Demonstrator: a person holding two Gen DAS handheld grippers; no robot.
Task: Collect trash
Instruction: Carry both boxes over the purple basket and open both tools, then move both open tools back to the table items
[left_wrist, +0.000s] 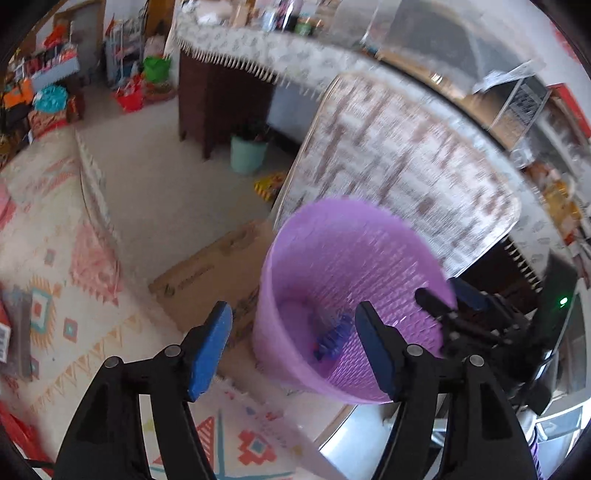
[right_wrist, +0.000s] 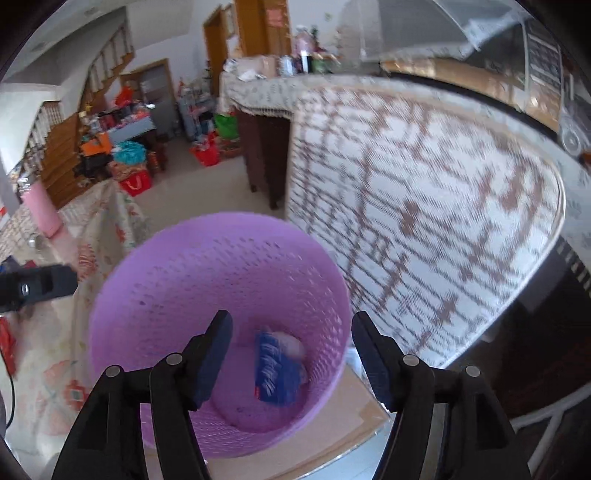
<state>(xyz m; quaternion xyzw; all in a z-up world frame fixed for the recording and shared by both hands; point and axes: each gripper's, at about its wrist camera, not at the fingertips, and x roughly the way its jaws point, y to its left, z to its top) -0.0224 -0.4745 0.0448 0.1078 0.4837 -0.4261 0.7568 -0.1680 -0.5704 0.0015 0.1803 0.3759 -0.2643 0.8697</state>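
Both fisheye views: bright, even daylight with soft shadows. Motion blur smears the patterned cloth (right_wrist: 424, 221) and purple basket (right_wrist: 221, 266); edges curve and darken.

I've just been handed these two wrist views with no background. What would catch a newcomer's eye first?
The purple perforated wastebasket fills the middle of the right wrist view, standing on flattened cardboard. At its bottom lies a blue wrapper. The right gripper hangs open above its mouth, nothing between its pads; the left gripper, also open and empty, sits beside the rim, over a patterned rug.
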